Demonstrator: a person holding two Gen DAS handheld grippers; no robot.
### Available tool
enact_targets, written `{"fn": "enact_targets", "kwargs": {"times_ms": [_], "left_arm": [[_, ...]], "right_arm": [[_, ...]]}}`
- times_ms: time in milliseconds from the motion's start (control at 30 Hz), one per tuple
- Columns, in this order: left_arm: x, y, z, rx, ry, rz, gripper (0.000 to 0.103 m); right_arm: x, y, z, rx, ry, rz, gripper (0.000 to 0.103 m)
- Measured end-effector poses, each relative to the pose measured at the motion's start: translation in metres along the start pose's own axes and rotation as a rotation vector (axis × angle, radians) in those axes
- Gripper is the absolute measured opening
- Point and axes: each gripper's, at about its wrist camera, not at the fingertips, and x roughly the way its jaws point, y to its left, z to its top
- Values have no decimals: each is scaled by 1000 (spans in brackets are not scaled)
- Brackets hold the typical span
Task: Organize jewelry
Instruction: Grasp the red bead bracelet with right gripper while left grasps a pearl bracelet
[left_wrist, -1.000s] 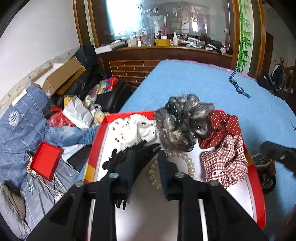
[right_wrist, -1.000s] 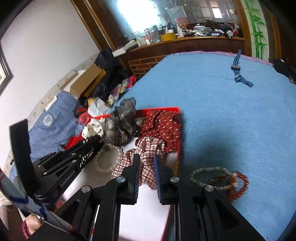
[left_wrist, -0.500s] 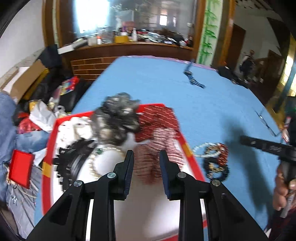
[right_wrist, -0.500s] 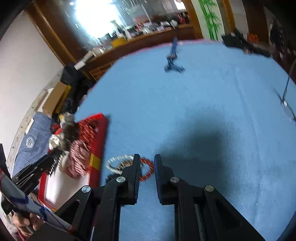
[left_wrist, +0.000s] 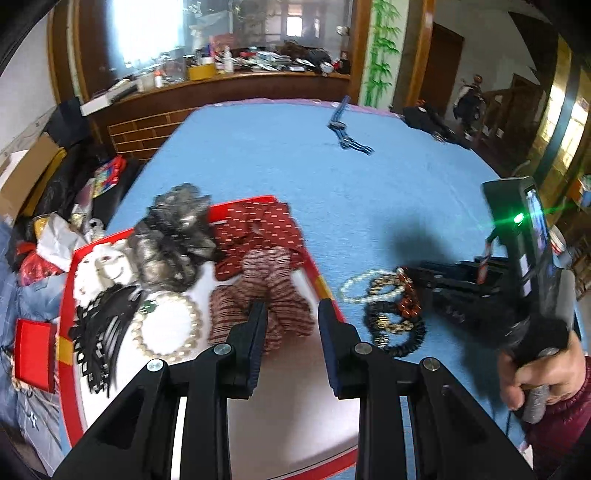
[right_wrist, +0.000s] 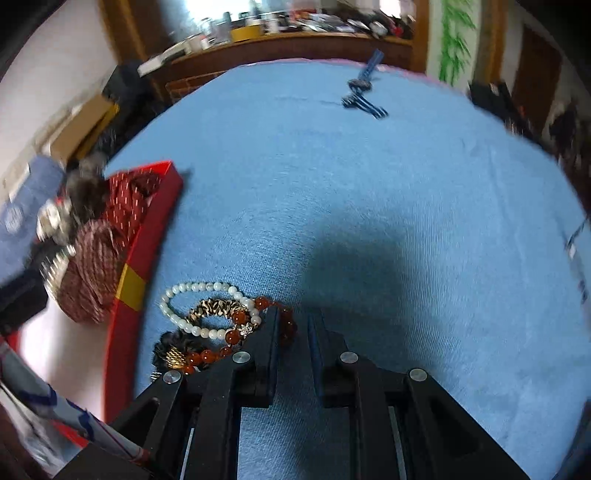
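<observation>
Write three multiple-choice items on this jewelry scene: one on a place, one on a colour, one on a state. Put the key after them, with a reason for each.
1. Where does the heap of bracelets lie?
A. inside the red tray
B. on the blue cloth, outside the tray
C. on the wooden shelf

2. What colour is the rim of the tray?
A. red
B. green
C. white

3. What is between the fingers of the left gripper?
A. the pearl necklace
B. a black comb
C. nothing

Key: B, the bracelets rest on the blue cloth beside the tray's wall. A, the rim is red with a yellow patch. C, the fingers stand apart over the checked scrunchie with nothing between them.
</observation>
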Motion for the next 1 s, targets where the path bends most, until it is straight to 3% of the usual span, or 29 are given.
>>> {"fn": "enact_targets", "kwargs": {"times_ms": [100,267,467,700,900,933,1000], "left_arm": [[10,-9,8,26,43,-52,27],[40,-26,31,93,148,-133,27],[89,-42,56,156,292,-101,27],[111,-64,53,293,358,-44,26],[121,-66,54,331,369,-26,25],[121,-65,54,327,362,-23,23],[126,-69,58,310,355,-40,9]], "right_arm": [[0,-11,0,22,-6,-68,8],[-4,-63,-4,179,-16,-71,7],[-11,-99,-11,300,-33,19,8],[-12,-104,-11,312,-30,55,8],[-12,-102,-13,316,-29,61,8],[-11,-103,-12,315,-29,62,8],[-11,-103,-12,318,-30,65,8]]}}
